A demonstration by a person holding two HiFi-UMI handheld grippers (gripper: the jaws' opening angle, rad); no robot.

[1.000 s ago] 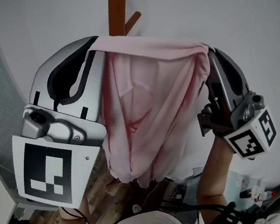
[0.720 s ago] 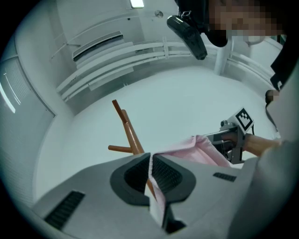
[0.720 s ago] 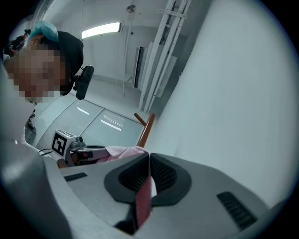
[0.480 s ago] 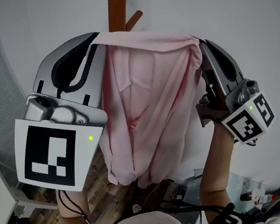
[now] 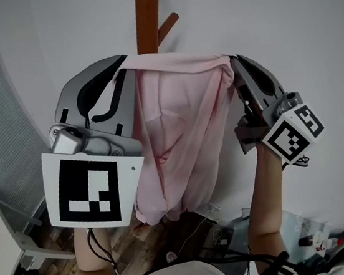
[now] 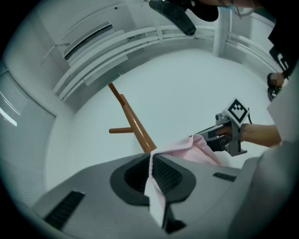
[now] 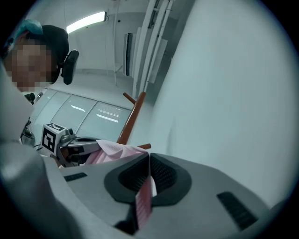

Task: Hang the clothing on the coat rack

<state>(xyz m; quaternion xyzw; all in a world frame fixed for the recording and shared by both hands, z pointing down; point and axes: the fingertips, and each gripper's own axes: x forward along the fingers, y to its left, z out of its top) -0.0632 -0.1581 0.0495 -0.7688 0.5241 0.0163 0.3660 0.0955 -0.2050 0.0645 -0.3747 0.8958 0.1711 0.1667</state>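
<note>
A pink shirt (image 5: 178, 133) hangs stretched between my two grippers, held up in front of the brown wooden coat rack (image 5: 146, 14). My left gripper (image 5: 126, 65) is shut on the shirt's left top edge; a fold of pink cloth (image 6: 156, 189) shows pinched between its jaws. The right gripper (image 5: 232, 61) is shut on the right top edge, with cloth (image 7: 145, 198) caught in its jaws. The rack's pole (image 6: 135, 126) and a side peg (image 6: 119, 130) rise just behind the shirt. In the right gripper view the pole (image 7: 131, 119) stands past the left gripper (image 7: 100, 144).
A white wall (image 5: 270, 20) stands behind the rack. Wooden floor (image 5: 120, 241) lies below, with a white shelf (image 5: 4, 244) at the lower left and clutter (image 5: 311, 238) at the lower right. A person's forearms (image 5: 265, 203) hold the grippers up.
Both grippers have risen and drawn closer together with the shirt, bringing its top edge nearer the rack's pole. The jaws stayed shut on the cloth.
</note>
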